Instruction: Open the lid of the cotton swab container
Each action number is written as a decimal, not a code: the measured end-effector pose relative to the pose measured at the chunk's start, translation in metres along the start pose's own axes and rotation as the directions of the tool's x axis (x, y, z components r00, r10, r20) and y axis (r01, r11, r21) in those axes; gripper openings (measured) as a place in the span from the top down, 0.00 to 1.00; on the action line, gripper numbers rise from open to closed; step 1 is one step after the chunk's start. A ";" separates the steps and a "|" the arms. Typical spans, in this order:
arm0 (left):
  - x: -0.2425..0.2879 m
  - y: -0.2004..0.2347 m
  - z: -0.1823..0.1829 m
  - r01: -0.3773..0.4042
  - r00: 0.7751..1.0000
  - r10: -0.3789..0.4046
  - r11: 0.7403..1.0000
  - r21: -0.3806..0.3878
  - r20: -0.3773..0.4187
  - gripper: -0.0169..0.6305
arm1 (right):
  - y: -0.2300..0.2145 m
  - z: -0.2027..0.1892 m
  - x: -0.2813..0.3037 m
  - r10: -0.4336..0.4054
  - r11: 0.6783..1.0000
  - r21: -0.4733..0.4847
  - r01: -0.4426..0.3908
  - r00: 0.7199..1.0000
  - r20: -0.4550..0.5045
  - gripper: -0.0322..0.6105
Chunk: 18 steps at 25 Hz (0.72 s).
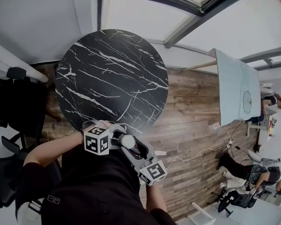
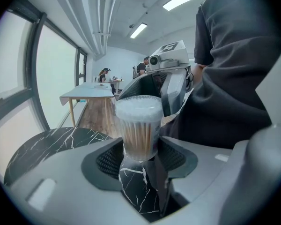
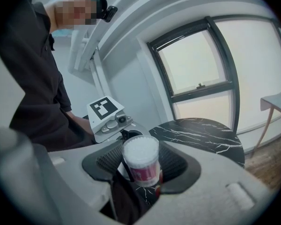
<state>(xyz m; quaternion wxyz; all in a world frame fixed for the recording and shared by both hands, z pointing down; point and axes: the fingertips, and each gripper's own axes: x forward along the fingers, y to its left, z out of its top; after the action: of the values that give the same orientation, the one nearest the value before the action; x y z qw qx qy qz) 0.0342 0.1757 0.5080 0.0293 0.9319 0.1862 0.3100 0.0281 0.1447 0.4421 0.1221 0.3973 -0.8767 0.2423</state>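
The cotton swab container [image 1: 127, 141] is a clear cylinder packed with swabs, held upright in front of the person's chest, above the near edge of the round black marble table [image 1: 112, 74]. My left gripper [image 1: 121, 139] is shut on its lower body [image 2: 139, 128], and the swab tips rise above the pads. From the opposite side my right gripper [image 1: 134, 147] is shut on the same container [image 3: 141, 159], higher up, near its white top and pink label. The lid looks closed. Each gripper view shows the other gripper behind the container.
A white rectangular table [image 1: 236, 86] stands on the wooden floor at the right. Black chairs [image 1: 9, 107] are at the left. People sit at the far right [image 1: 253, 172]. A white cable [image 1: 196, 154] lies across the floor.
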 end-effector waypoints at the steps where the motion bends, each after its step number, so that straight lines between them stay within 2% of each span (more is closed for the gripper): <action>1: 0.000 0.000 0.000 0.001 1.000 -0.001 1.000 0.000 0.002 0.61 | 0.000 0.000 0.000 0.003 1.000 0.005 -0.003 1.000 -0.004 0.57; 8: 0.001 -0.003 -0.005 -0.001 1.000 0.001 1.000 0.008 -0.006 0.61 | 0.000 -0.008 0.001 0.020 0.999 0.046 -0.019 0.999 -0.028 0.58; 13: 0.002 0.000 -0.010 -0.027 0.999 0.029 0.997 0.069 -0.040 0.61 | 0.002 -0.003 0.002 0.042 0.995 0.089 -0.040 0.999 -0.020 0.58; 18: 0.003 -0.004 -0.012 0.006 0.999 -0.005 0.999 0.043 -0.041 0.61 | 0.003 -0.008 0.001 0.056 0.993 0.107 -0.053 0.998 -0.024 0.58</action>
<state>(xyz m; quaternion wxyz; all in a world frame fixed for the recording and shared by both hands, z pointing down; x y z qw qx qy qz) 0.0279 0.1800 0.5187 0.0061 0.9252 0.1960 0.3248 0.0251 0.1500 0.4489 0.1060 0.3758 -0.8712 0.2974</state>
